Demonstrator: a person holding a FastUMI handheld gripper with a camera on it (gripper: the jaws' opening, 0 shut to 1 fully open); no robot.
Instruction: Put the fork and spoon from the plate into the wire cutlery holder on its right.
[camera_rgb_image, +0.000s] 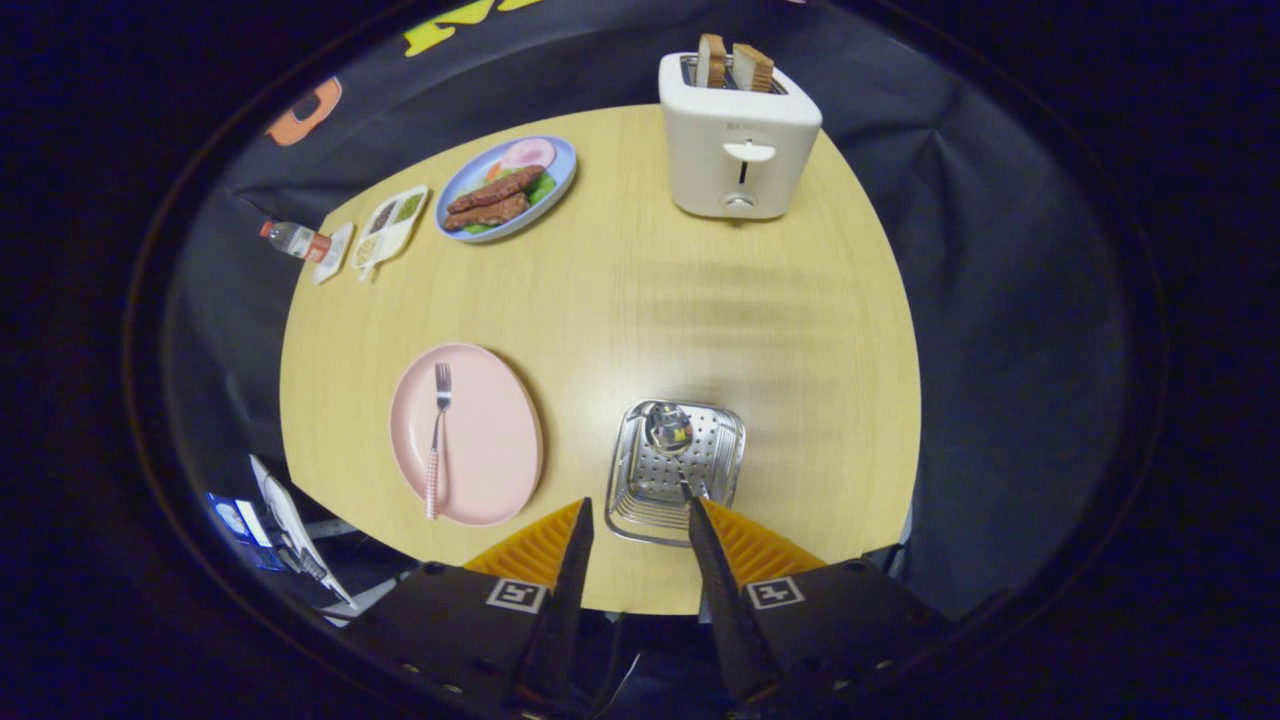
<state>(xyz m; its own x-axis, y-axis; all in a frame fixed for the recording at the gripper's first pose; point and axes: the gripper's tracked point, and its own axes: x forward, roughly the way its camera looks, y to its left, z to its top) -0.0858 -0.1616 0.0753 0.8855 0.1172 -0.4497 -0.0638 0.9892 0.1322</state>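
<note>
A pink plate (490, 440) lies on the round wooden table, left of and just ahead of my fingers. On it rests a fork (437, 440) with a pink checked handle, tines pointing away. To the plate's right stands the wire cutlery holder (672, 470), seen from above, directly ahead of my fingertips. A spoon (672, 432) stands inside it, bowl at the far end, handle reaching toward the right finger. My gripper (638, 520) hovers high above the holder's near rim, open, with nothing between the fingers.
A white toaster (738, 140) with two bread slices stands at the table's far side. A blue plate of food (508, 186), a divided snack tray (390, 228) and a small bottle (295, 240) lie far left. The table's near edge (640, 605) is below my fingers.
</note>
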